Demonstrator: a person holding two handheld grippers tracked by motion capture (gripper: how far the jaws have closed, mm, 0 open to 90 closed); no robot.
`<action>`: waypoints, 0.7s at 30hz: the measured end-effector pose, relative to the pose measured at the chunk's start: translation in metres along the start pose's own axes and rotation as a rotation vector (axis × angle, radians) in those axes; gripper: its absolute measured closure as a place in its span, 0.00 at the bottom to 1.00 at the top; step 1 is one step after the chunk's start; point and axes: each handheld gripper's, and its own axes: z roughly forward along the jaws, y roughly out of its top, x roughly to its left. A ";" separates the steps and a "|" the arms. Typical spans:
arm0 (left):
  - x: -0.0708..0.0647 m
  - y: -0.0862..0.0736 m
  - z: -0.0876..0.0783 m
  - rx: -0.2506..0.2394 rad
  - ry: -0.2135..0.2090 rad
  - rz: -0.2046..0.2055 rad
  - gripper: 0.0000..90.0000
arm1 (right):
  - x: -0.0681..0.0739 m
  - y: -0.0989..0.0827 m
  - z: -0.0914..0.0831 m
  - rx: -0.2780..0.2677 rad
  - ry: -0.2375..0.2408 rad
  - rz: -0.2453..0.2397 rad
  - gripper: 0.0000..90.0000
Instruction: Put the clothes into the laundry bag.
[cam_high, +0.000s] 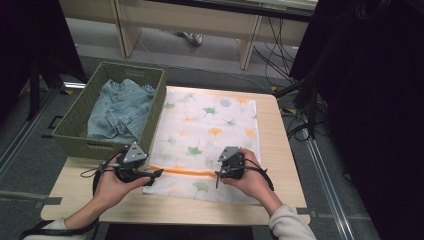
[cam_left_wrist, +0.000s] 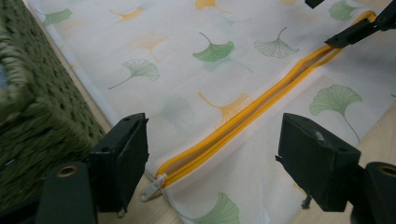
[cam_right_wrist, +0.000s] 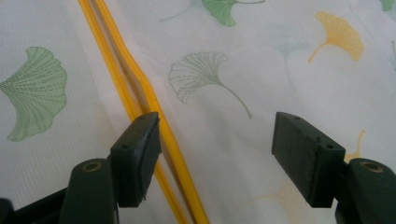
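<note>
A white mesh laundry bag (cam_high: 207, 135) printed with green and orange ginkgo leaves lies flat on the light wooden table (cam_high: 280, 195), and everything else is best placed from it. Its yellow zipper (cam_high: 182, 171) runs across the end of the bag nearest the person; in the left gripper view the zipper (cam_left_wrist: 243, 119) stands partly parted, its two yellow tapes gaping slightly, with the pale metal zipper pull (cam_left_wrist: 152, 189) lying at the zipper's end near the bag's corner. Just beside the bag's left edge stands a green woven basket (cam_high: 75, 132) holding folded blue denim jeans (cam_high: 120, 110); the basket's wall (cam_left_wrist: 42, 116) sits close against the bag's edge in the left gripper view. The left gripper (cam_high: 155, 174), held in the person's left hand (cam_high: 112, 185), hovers at the zipper's left end with its jaws spread wide on either side of the zipper pull; nothing is pinched between them. The right gripper (cam_high: 218, 177), held in the right hand (cam_high: 252, 177), is over the zipper's right part, likewise with its jaws apart and gripping nothing. In the right gripper view, one pad sits over the yellow zipper (cam_right_wrist: 140, 98) while the other hangs over the printed mesh beyond it; whether the pad touches the tape cannot be told. The right gripper's tip (cam_left_wrist: 359, 28) also appears at the far end of the zipper in the left gripper view.
</note>
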 end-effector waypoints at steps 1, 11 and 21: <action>0.001 -0.001 -0.003 -0.004 0.002 -0.009 0.27 | -0.002 -0.005 -0.008 -0.014 -0.013 0.018 0.39; 0.016 -0.006 -0.028 -0.064 0.057 -0.060 0.26 | -0.025 -0.044 -0.058 -0.195 -0.141 0.274 0.59; 0.032 -0.019 -0.061 -0.178 0.125 -0.136 0.27 | -0.022 -0.090 -0.105 -0.442 -0.147 0.606 0.73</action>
